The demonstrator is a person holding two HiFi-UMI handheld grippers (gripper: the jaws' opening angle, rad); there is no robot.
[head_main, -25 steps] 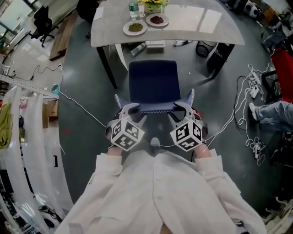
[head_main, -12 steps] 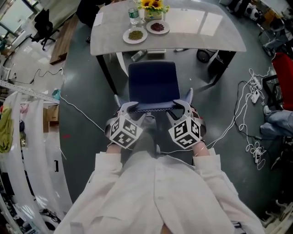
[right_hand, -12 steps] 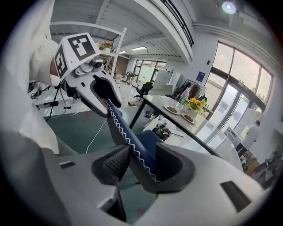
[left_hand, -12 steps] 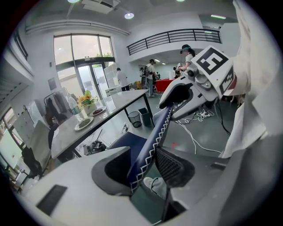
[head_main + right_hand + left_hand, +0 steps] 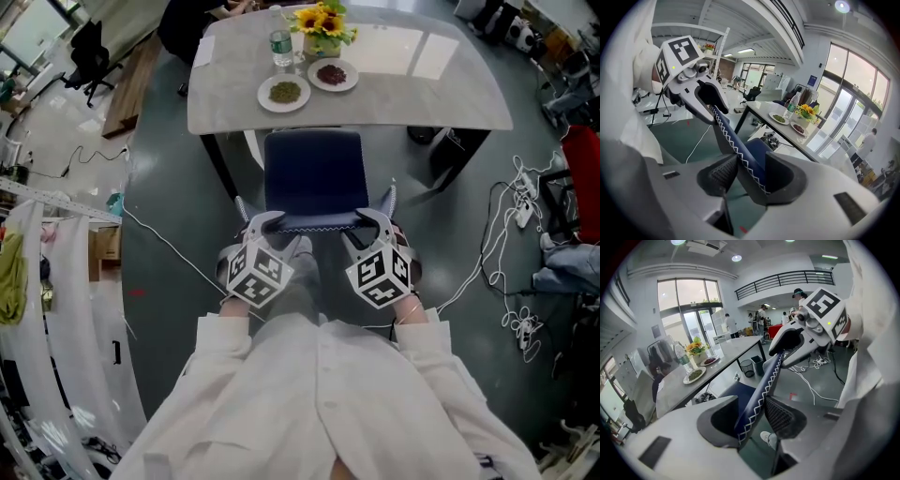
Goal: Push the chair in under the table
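A dark blue chair (image 5: 314, 173) with white zigzag stitching faces the grey table (image 5: 441, 94); the front of its seat sits just under the table's near edge. My left gripper (image 5: 267, 223) is shut on the left end of the chair back's top edge (image 5: 761, 390), which runs between its jaws. On the right end my right gripper (image 5: 370, 220) is shut on the same backrest (image 5: 729, 136). Each gripper view shows the other gripper, the right gripper (image 5: 787, 345) and the left gripper (image 5: 710, 96), clamped further along the edge.
On the table stand two plates of food (image 5: 285, 92), a water bottle (image 5: 281, 45) and sunflowers (image 5: 323, 21). Table legs (image 5: 220, 164) flank the chair. Cables (image 5: 511, 216) lie on the floor to the right, white racks (image 5: 56, 281) to the left. People stand in the background.
Both grippers and the chair have moved forward toward the table. The seat's front has come up to and under the table's near edge, covering items on the floor beneath.
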